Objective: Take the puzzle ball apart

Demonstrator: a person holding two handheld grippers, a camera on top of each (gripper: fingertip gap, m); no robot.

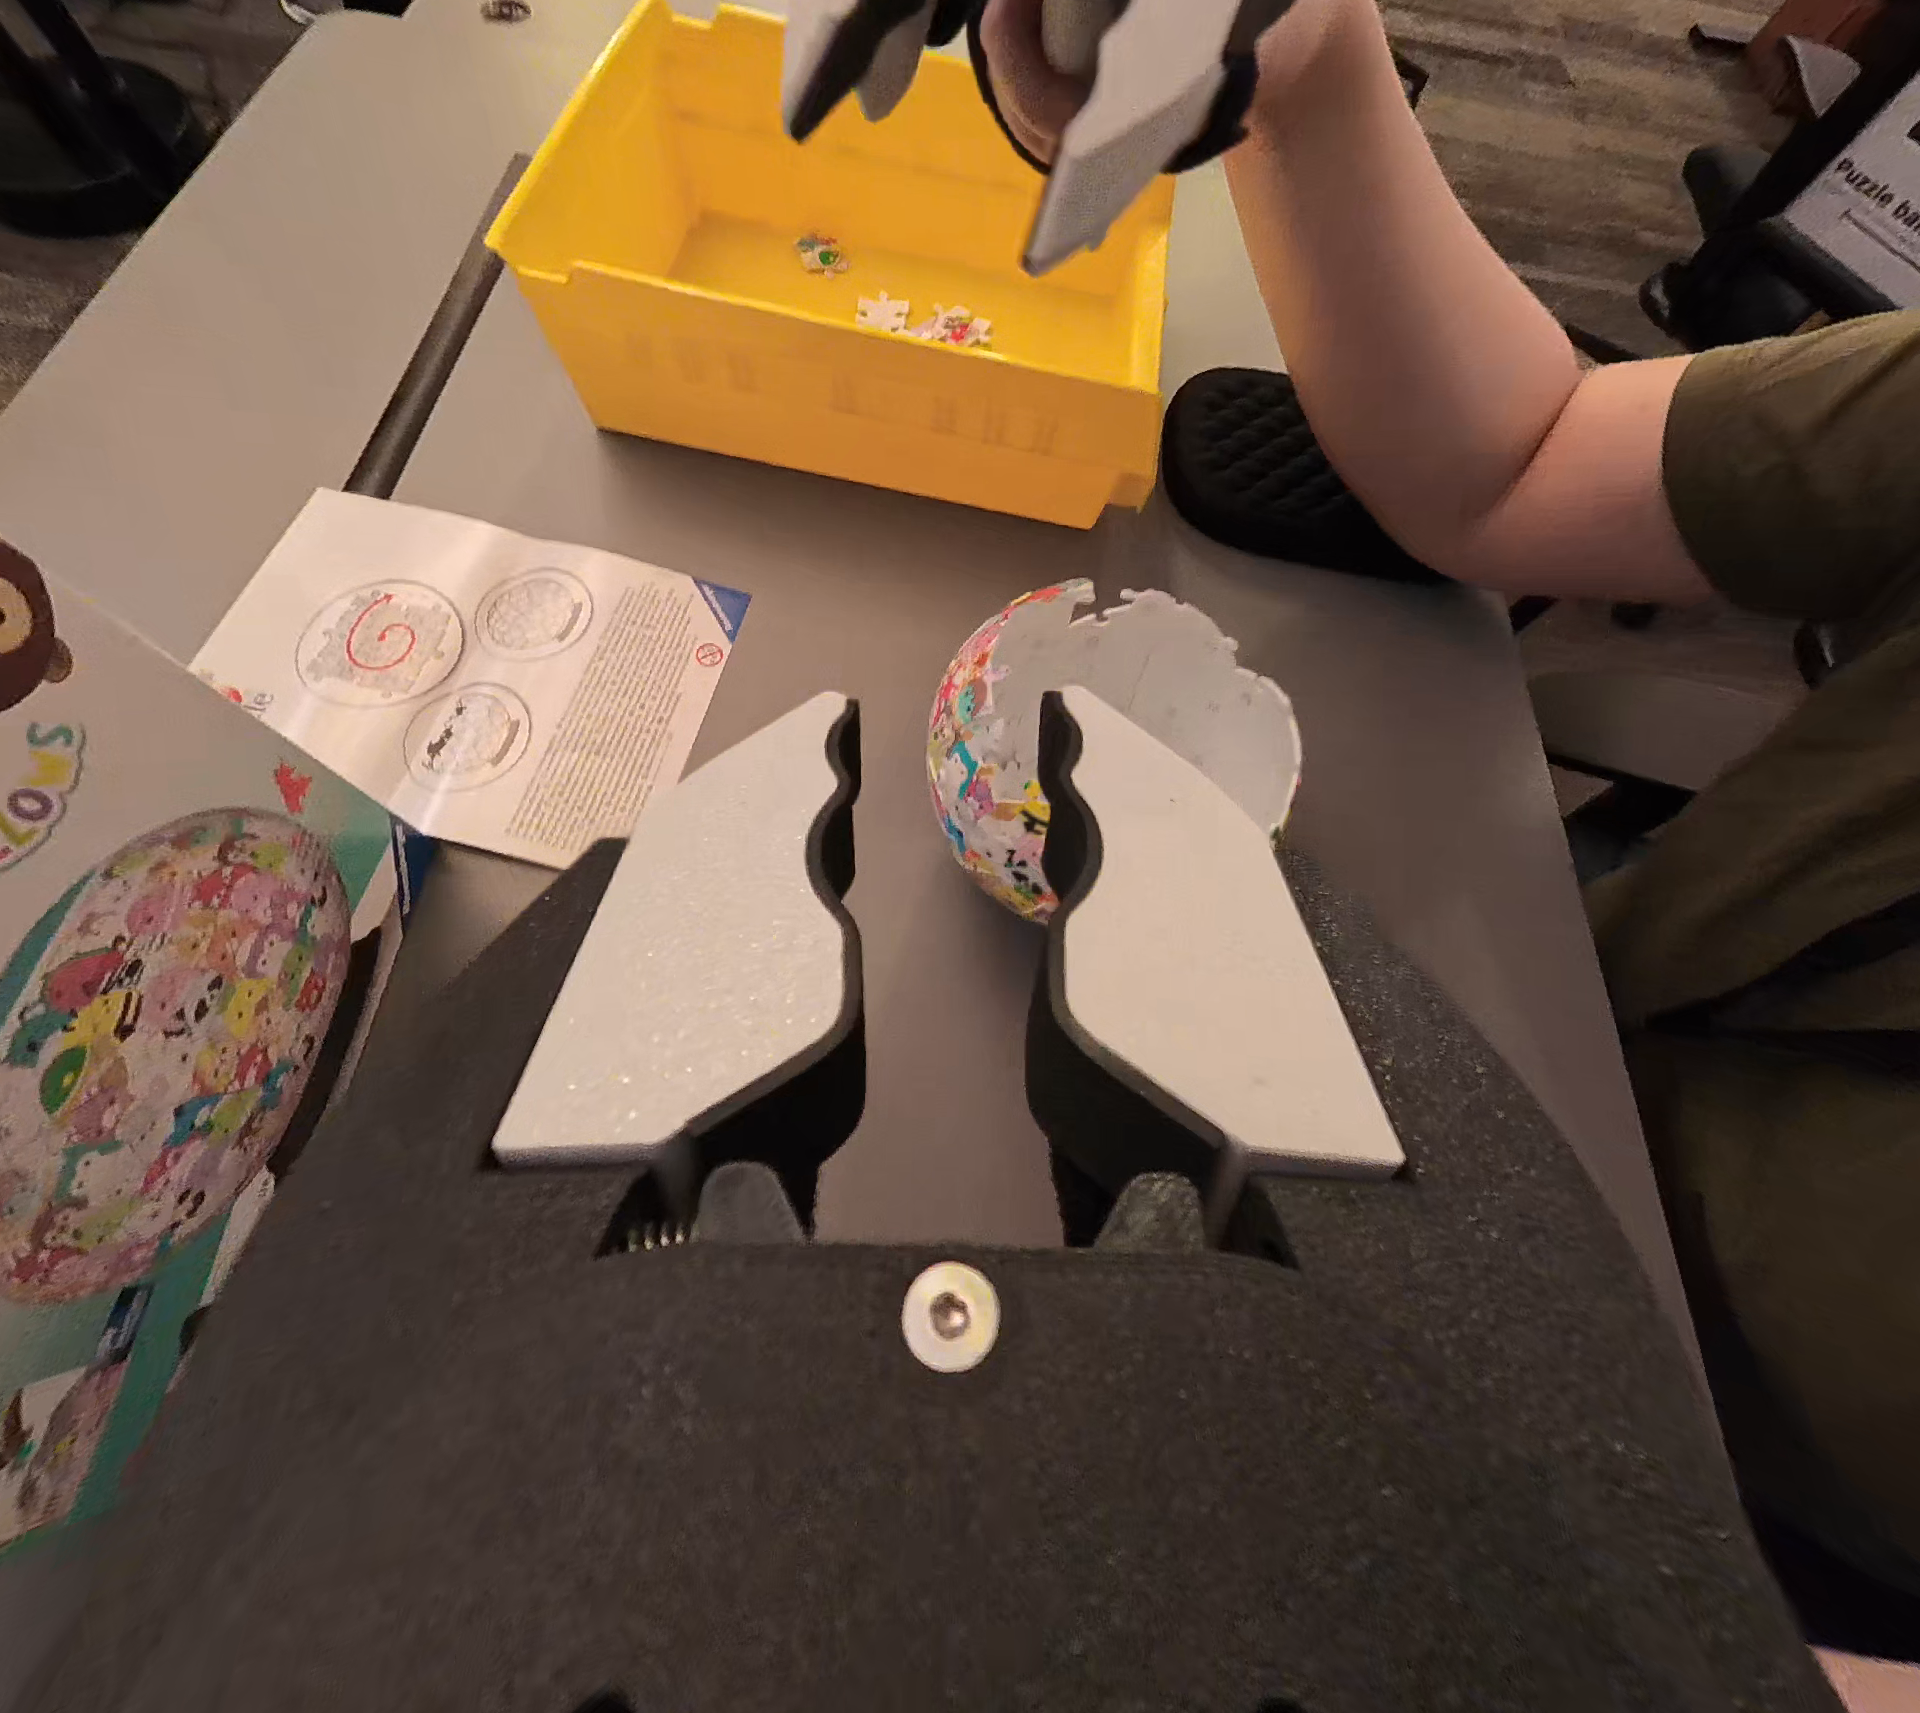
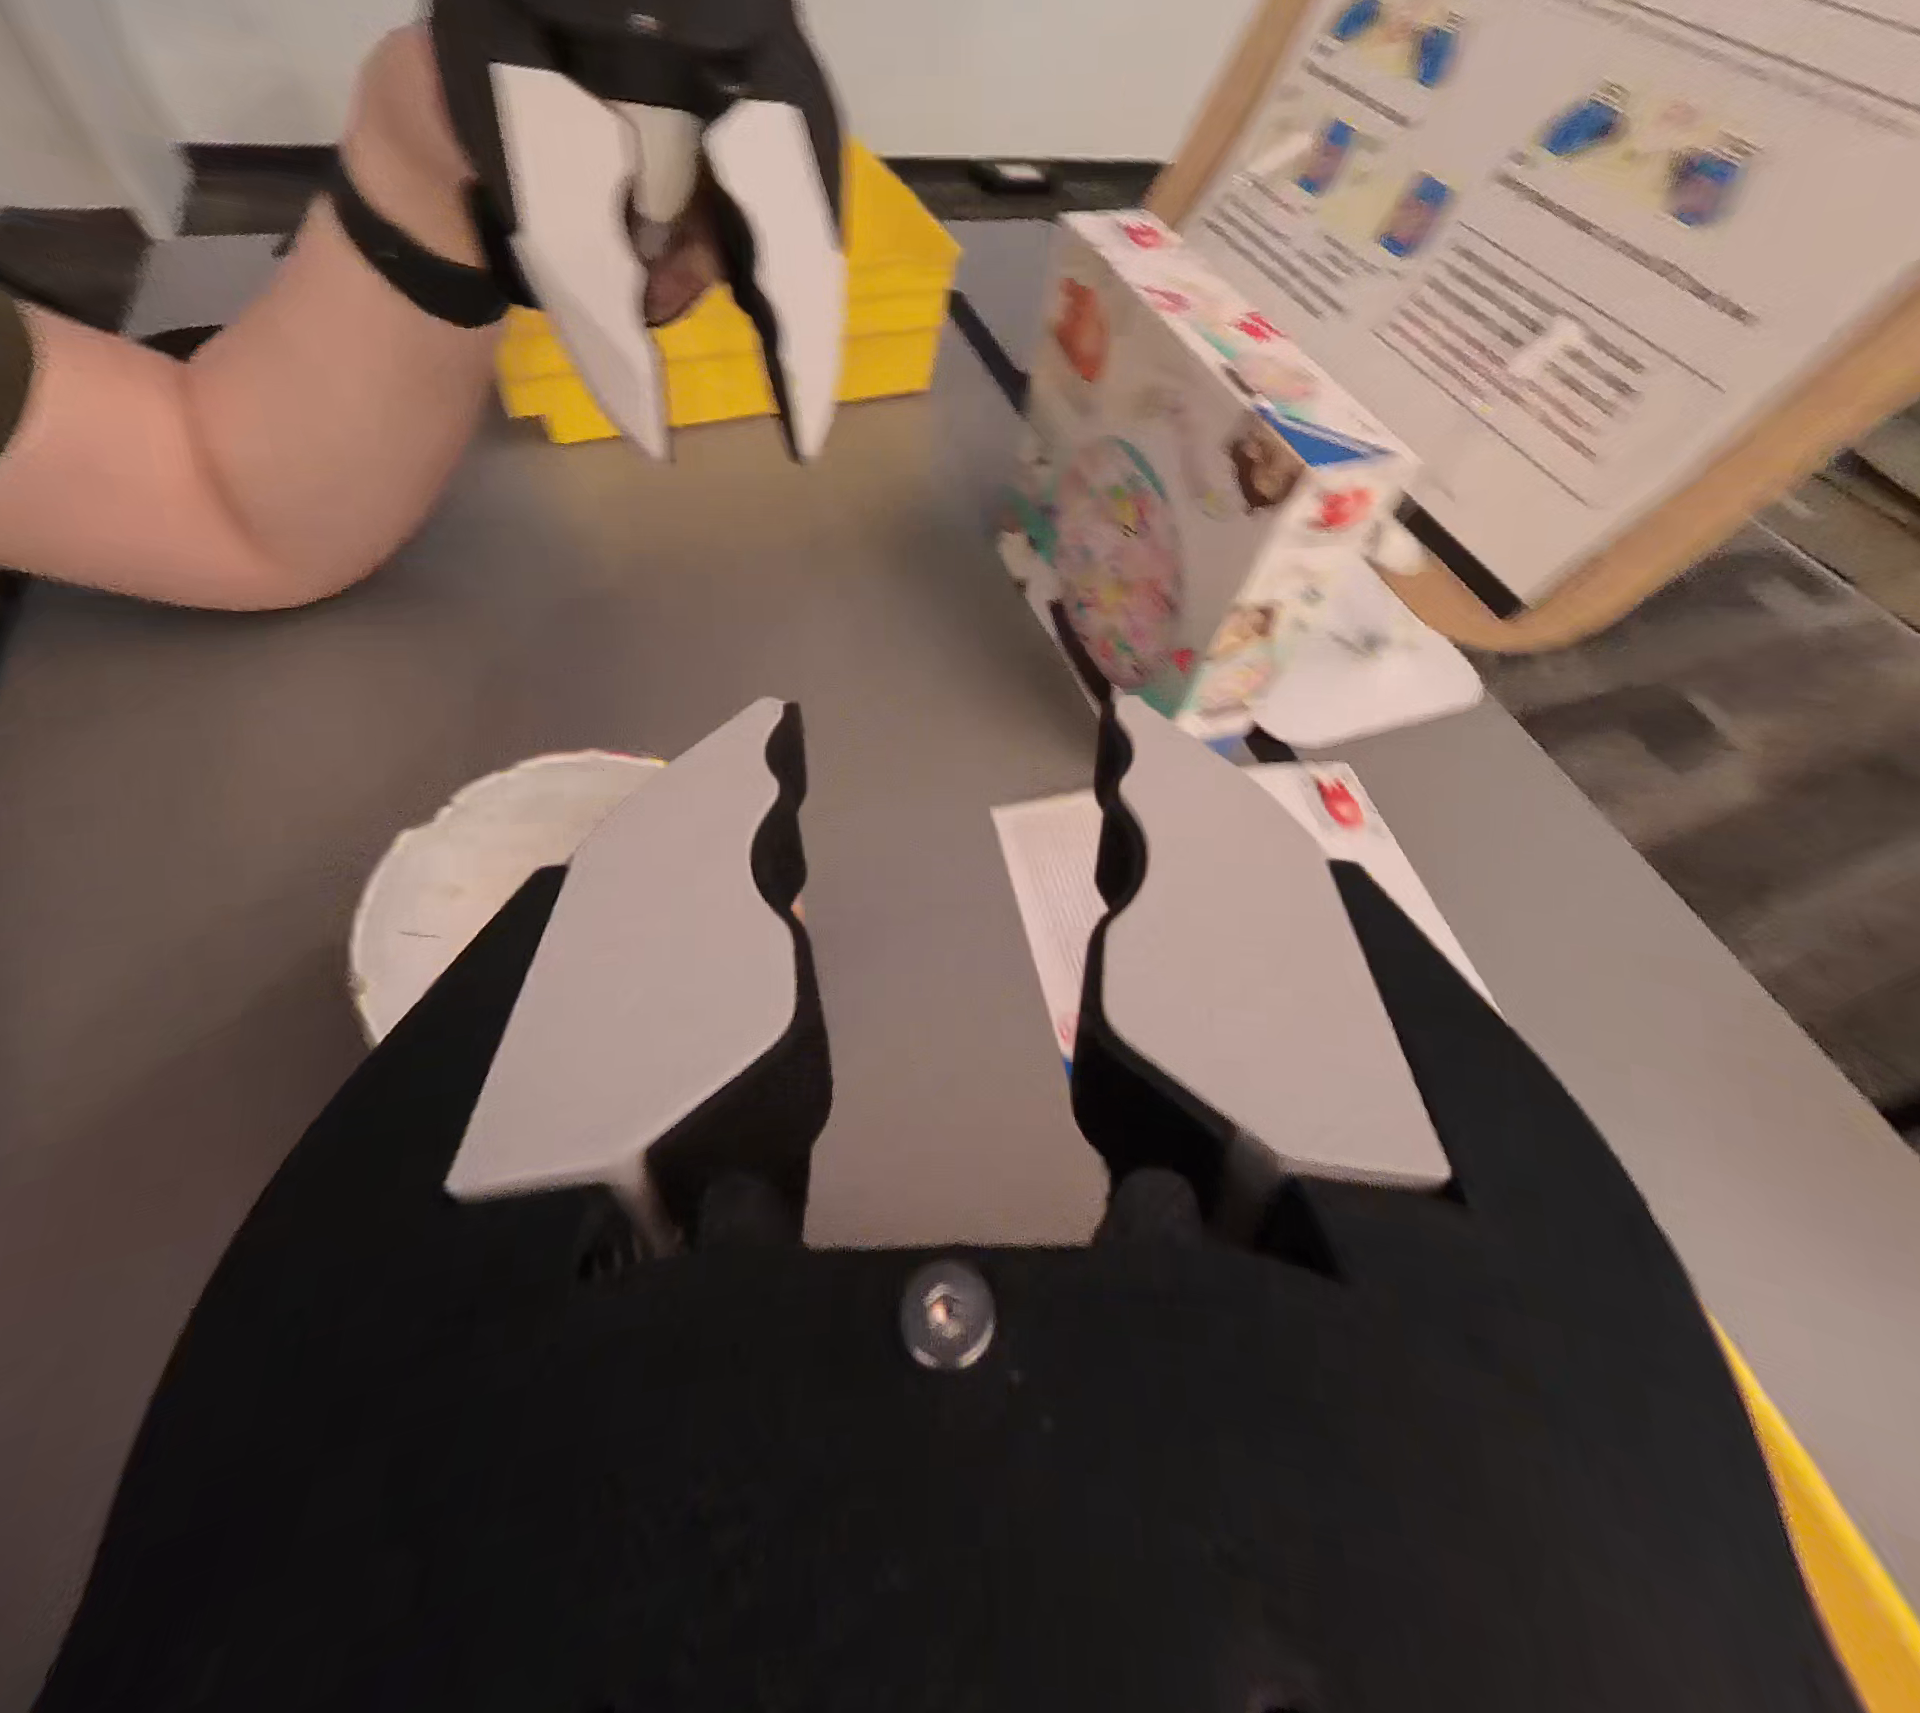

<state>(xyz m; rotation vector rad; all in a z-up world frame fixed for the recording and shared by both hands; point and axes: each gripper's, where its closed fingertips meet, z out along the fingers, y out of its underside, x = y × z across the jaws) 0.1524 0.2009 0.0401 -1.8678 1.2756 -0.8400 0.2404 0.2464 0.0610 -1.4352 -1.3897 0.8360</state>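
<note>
The puzzle ball [image 1: 987,759] lies on the grey table [image 1: 852,562], partly open, with a jagged rim and a white inside. My left gripper [image 1: 948,707] is open and empty just to the ball's left; its right finger covers part of the ball. My right gripper [image 1: 920,193] hangs open and empty over the yellow bin [image 1: 831,416], which holds loose puzzle pieces [image 1: 925,318]. In the right wrist view, my right gripper [image 2: 948,713] is open over the table, the ball's white inside [image 2: 468,874] shows at lower left, and the left gripper [image 2: 727,448] is held open farther off.
A folded instruction leaflet [image 1: 468,676] and the puzzle box [image 1: 156,988] lie to the left. A person's bare arm [image 1: 1403,364] reaches in from the right, over a black armrest [image 1: 1236,458]. Stacked yellow bins [image 2: 894,313] and a poster board [image 2: 1558,157] stand beyond the table. About 11 cm separates my left fingertips from my right.
</note>
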